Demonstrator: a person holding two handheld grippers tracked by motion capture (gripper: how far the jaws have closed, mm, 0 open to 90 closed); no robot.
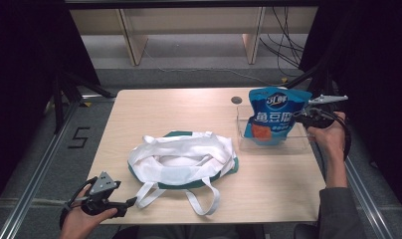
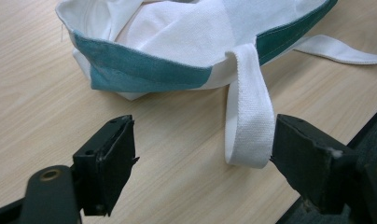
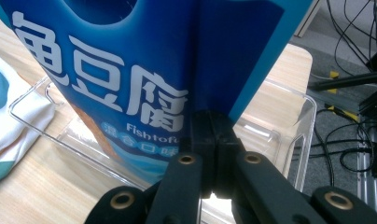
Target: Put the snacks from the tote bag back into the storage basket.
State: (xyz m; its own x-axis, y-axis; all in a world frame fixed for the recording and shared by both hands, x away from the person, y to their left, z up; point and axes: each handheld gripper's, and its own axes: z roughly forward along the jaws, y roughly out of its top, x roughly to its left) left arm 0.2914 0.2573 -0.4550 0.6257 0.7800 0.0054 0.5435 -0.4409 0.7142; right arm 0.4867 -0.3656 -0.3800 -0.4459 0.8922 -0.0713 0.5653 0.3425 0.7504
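A blue snack bag (image 1: 274,114) with white lettering hangs upright over a clear plastic bin (image 1: 249,142) at the table's right. My right gripper (image 1: 299,118) is shut on the bag's right edge; in the right gripper view the bag (image 3: 130,74) is pinched between the closed jaws (image 3: 213,140) above the bin (image 3: 289,126). A white and green tote bag (image 1: 181,158) lies at the table's middle. My left gripper (image 1: 132,201) rests open near the front left edge, with a white tote strap (image 2: 248,121) lying between its jaws, close to the right one.
The wooden table (image 1: 139,114) has a round cable hole (image 1: 236,99) near its back edge. Wooden shelf legs and loose cables stand on the floor beyond. Metal rails run along both sides of the table.
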